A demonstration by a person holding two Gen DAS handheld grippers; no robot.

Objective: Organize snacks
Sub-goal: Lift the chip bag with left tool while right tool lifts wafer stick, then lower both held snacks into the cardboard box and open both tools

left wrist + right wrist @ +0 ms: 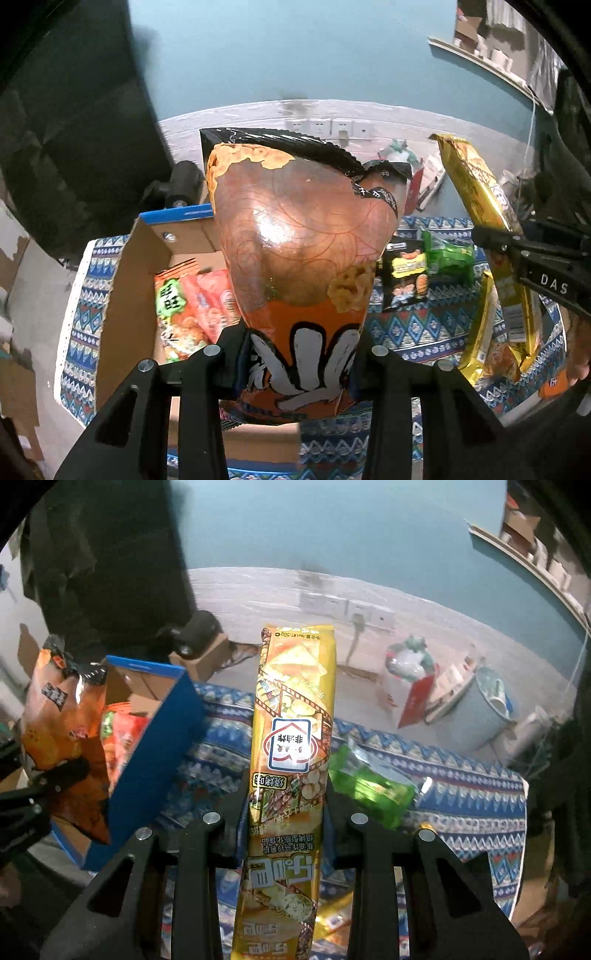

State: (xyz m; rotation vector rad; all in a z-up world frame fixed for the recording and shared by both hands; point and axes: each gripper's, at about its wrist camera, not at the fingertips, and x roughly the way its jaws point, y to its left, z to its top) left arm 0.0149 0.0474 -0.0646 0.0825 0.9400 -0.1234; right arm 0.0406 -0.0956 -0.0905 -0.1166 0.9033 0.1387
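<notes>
Two red-orange packets (192, 314) lie inside cardboard box (122, 291); left claw (301, 354) clamps orange bag (299, 236), right claw (286, 823) yellow pack (291, 716).

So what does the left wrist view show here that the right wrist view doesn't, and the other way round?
Only the left wrist view shows the black snack packet on the patterned cloth and a second yellow packet lying there. Only the right wrist view shows the pale blue bin on the floor. Both show the orange snack bag clamped in the left gripper, the long yellow packet clamped in the right gripper, the green packet and the cardboard box that already holds red snacks.
</notes>
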